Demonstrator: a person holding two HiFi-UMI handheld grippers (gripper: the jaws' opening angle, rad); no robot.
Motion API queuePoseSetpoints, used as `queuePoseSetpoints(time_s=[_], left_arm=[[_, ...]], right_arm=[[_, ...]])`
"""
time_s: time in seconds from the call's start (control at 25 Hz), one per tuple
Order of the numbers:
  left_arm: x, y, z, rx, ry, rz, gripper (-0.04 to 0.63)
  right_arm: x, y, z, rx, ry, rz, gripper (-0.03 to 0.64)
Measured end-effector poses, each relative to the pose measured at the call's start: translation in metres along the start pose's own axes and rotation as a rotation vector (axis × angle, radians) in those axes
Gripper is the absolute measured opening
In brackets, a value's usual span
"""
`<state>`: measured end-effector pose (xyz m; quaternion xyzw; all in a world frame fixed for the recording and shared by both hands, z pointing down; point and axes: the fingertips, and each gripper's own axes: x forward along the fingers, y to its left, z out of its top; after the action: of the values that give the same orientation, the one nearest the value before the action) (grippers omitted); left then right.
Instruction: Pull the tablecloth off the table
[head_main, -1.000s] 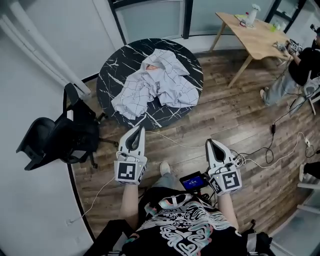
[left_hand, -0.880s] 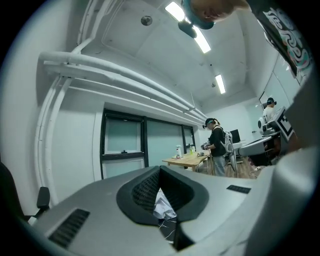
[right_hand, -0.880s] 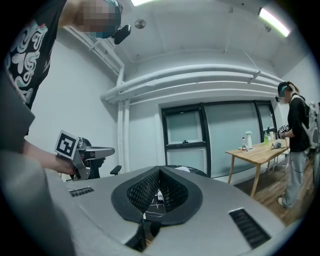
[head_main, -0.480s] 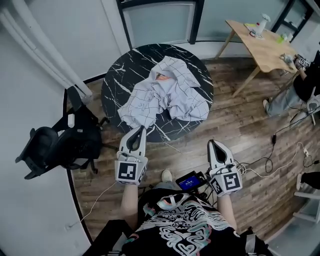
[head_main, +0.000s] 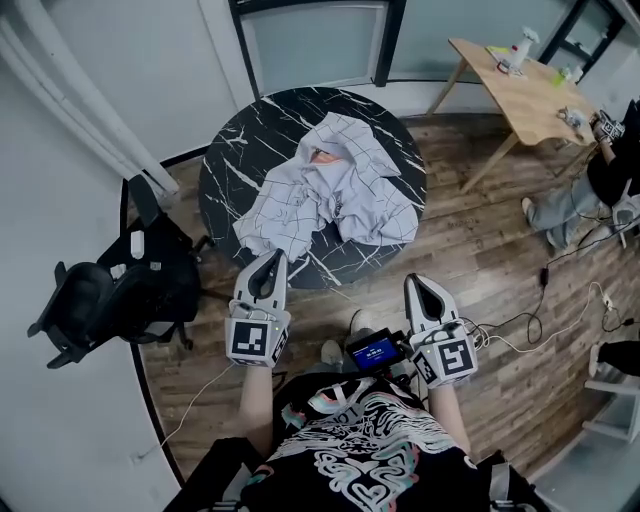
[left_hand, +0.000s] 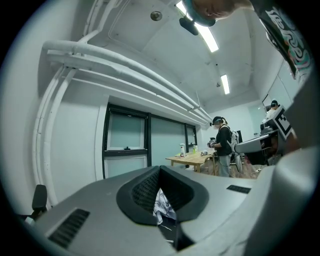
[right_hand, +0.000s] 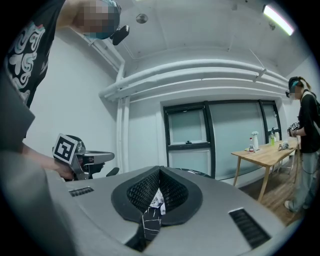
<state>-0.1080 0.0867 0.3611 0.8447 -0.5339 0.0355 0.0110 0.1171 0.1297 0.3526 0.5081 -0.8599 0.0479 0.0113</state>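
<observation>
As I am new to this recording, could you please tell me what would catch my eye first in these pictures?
First, the crumpled white checked cloth heaped on the round black marble table, in the middle of the head view. Below it, the left gripper and right gripper point at the table, both shut and empty, short of its edge. A black chair stands at the left.

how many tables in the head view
2: a round black marble table, centre, under the crumpled tablecloth; a wooden table at upper right. Others may be out of frame.
</observation>
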Motion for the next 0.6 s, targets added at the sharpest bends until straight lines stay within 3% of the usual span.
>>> queuePoseSetpoints(time_s=[0.6], left_arm=[[0.052,0.05,0.012,0.022,0.0,0.081,0.012]], right_arm=[[0.087,-0.036,0.01,-0.034,-0.004,0.022,-0.006]])
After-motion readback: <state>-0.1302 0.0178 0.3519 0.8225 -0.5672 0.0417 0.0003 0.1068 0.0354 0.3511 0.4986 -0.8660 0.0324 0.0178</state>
